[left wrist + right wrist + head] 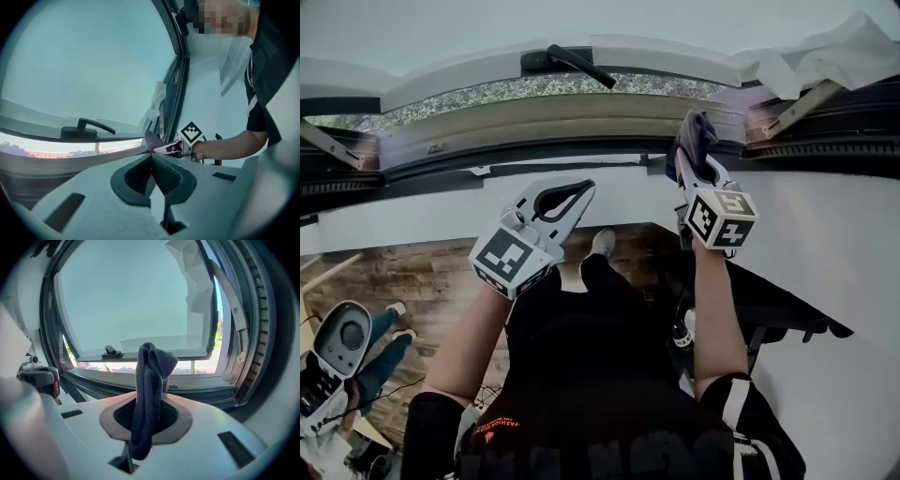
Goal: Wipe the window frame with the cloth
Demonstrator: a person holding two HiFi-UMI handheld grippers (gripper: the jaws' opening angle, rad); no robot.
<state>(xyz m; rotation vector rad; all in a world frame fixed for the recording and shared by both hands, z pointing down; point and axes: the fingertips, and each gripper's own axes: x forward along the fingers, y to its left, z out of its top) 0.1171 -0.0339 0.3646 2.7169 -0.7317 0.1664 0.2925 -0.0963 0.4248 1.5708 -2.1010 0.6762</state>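
Right tongs (687,161) clamped on dark cloth (149,380). Bunched wad sticks up past tips, right at lower window frame (581,117), toward right end. Can't tell if it's touching. Left tongs (151,158) closed on nothing, hanging lower, apart from frame.

My take: press wad into frame channel, drag sideways toward handle (574,62) in one long pass. Go light on pressure so cloth doesn't slip out of grip. Only cloth touches frame, not hard tips. Left tongs no use here, park them clear.
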